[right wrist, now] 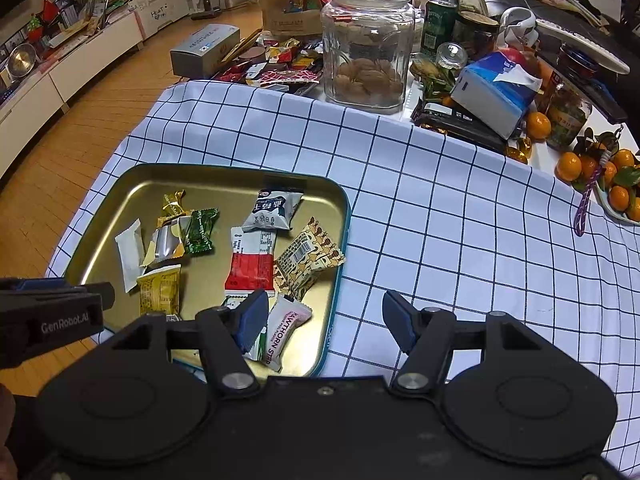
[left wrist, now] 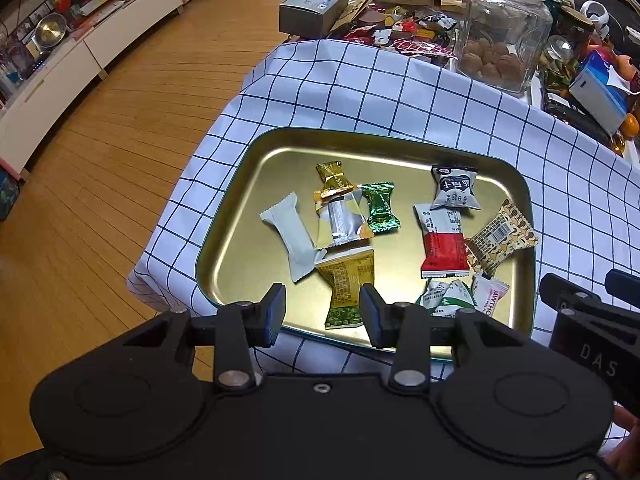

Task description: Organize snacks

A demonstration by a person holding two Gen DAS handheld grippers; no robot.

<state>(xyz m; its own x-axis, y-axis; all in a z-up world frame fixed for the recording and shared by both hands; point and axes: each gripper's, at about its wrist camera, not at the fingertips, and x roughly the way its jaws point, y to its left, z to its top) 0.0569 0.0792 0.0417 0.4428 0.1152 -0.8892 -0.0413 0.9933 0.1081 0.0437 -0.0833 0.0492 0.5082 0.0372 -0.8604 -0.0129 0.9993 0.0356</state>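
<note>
Tray: a gold metal tray (left wrist: 240, 216) sat on a white cloth with dark grid lines (left wrist: 440, 112), near the cloth's left edge.
Snacks in tray: all the wrapped snacks lay inside the tray. A plain white packet (left wrist: 290, 236) was at the left, touching a silver packet (left wrist: 340, 222). A gold candy (left wrist: 332, 180) and a green candy (left wrist: 380, 208) lay just behind those. A yellow packet of green peas (left wrist: 348, 288) lay nearest the front.
Right half of tray: a red and white bar (left wrist: 442, 240) lay between a grey and white packet (left wrist: 456, 188) and a brown patterned packet (left wrist: 500, 240). A pink and white hawthorn strip (right wrist: 284, 330) rested by the front rim.
Left gripper (left wrist: 323, 316): jaws stood apart with nothing clamped, hovering over the yellow pea packet at the tray's front edge.
Right gripper (right wrist: 324, 326): jaws spread wide and empty, above the tray's right front corner; one finger was over the hawthorn strip, the other over bare cloth.
Behind: a glass jar (right wrist: 368, 60) holding round brown snacks stood past the cloth, with a heap of loose wrappers (right wrist: 280, 64) beside it.
</note>
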